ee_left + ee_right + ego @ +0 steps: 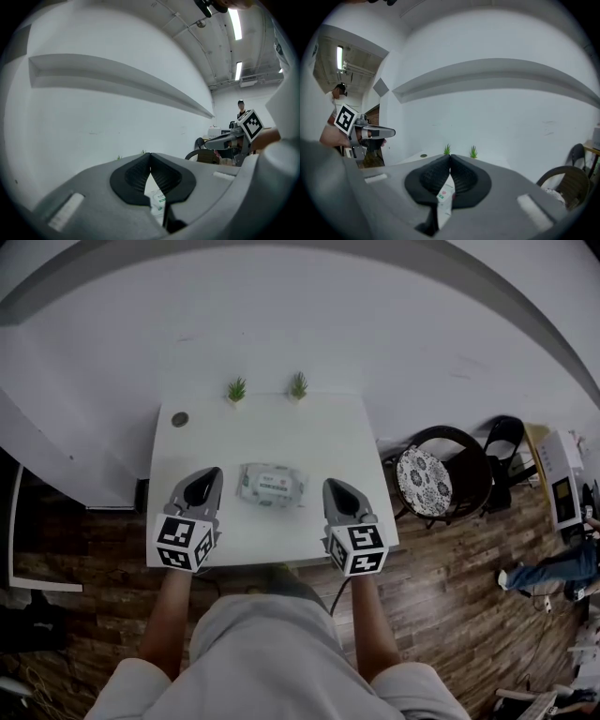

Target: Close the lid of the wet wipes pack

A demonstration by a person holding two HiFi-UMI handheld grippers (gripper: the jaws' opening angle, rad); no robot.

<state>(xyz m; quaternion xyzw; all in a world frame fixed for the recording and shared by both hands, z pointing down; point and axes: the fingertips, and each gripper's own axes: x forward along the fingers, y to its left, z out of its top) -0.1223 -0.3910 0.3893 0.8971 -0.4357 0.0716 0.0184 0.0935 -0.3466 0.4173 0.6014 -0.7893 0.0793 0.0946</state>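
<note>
White table (pixel 319 432) holds wet wipes pack (pixel 271 486), details too small.

A plain indoor workspace, probably a lab or studio in an office unit: a small white worktop (pixel 309 442) set against a bare white wall (pixel 309 324), two tiny potted plants (pixel 236 390) at its far edge, wood-plank floor (pixel 441 577), a round cushioned chair (pixel 441 474) off its right edge, and an open ceiling with exposed pipes (pixel 187 29) and strip lights (pixel 236 23)

White table (pixel 319 427), white-green wipes pack (pixel 272 486), black-and-white floral cushion (pixel 424 481)
</note>
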